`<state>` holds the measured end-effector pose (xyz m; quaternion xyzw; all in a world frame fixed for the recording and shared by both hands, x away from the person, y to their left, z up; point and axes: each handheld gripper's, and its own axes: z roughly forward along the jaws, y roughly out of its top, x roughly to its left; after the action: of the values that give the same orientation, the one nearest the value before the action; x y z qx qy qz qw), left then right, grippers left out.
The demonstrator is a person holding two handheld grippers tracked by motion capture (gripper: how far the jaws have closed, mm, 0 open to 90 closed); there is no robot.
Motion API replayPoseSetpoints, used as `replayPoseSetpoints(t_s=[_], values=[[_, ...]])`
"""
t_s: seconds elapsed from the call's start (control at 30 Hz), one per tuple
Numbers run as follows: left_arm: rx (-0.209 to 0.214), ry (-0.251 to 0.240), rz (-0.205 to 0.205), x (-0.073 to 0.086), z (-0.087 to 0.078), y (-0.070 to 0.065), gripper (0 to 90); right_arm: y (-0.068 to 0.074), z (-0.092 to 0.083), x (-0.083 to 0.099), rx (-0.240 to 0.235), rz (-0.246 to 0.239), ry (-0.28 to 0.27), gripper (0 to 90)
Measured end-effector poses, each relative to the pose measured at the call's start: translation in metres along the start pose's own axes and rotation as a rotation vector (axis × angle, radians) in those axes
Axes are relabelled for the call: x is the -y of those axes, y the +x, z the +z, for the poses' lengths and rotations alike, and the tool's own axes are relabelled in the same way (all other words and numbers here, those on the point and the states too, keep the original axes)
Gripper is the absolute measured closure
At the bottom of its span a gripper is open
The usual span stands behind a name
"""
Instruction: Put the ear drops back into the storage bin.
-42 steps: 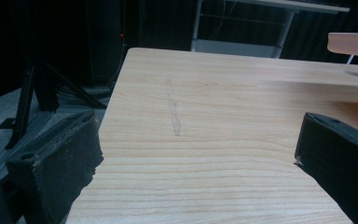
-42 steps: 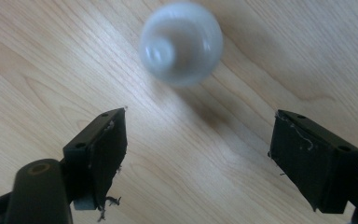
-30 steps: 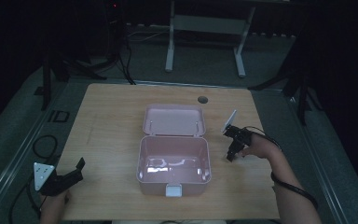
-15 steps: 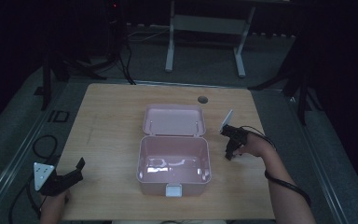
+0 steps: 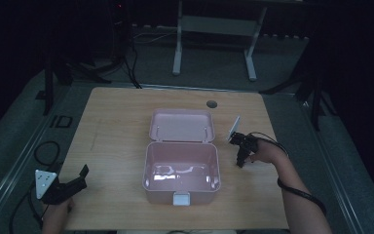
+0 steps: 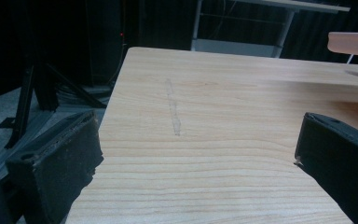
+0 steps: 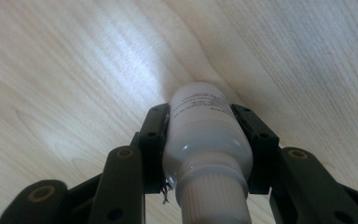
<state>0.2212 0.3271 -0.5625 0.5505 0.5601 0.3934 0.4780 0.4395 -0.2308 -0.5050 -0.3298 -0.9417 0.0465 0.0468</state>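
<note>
Clamping a white bottle (image 7: 207, 140) between jaws that have just closed, my right claw (image 5: 242, 157) hangs over the table (image 5: 117, 122) at three o'clock of the open pink box (image 5: 181, 168), while my left claw (image 5: 73, 181) waits wide at eight.

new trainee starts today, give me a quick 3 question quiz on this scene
1. True or false: the right gripper has its jaws closed on a white bottle.
2. The lid of the pink box is: A) shut B) open, lying back on the table C) held by a gripper.
3. What is between the jaws of the left gripper?

Key
1. True; the jaws have just been closing and the pads press its sides.
2. B.
3. Nothing; they stand open over bare wood.
</note>
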Motion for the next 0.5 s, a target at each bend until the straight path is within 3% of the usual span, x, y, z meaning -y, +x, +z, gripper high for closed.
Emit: replayPoseSetpoints(t_s=[0.27,0.3,0.33,0.37,0.43,0.5], values=[[0.001,0.000,0.001,0.000,0.000,0.000,0.5,0.009,-0.003,0.008,0.019,-0.134,0.005,59.6],[0.000,0.000,0.001,0.000,0.000,0.000,0.5,0.011,-0.004,0.011,0.025,-0.171,0.004,59.6],[0.000,0.000,0.001,0.000,0.000,0.000,0.5,0.011,-0.004,0.011,0.025,-0.171,0.004,59.6],[0.000,0.000,0.002,0.000,0.000,0.000,0.5,0.014,-0.005,0.014,0.029,-0.207,-0.002,59.5],[-0.001,0.000,0.002,0.000,0.000,0.000,0.5,0.015,-0.006,0.016,0.029,-0.221,-0.005,59.5],[-0.001,0.000,0.002,0.000,0.000,0.000,0.5,0.020,-0.008,0.020,0.035,-0.277,-0.007,59.6]])
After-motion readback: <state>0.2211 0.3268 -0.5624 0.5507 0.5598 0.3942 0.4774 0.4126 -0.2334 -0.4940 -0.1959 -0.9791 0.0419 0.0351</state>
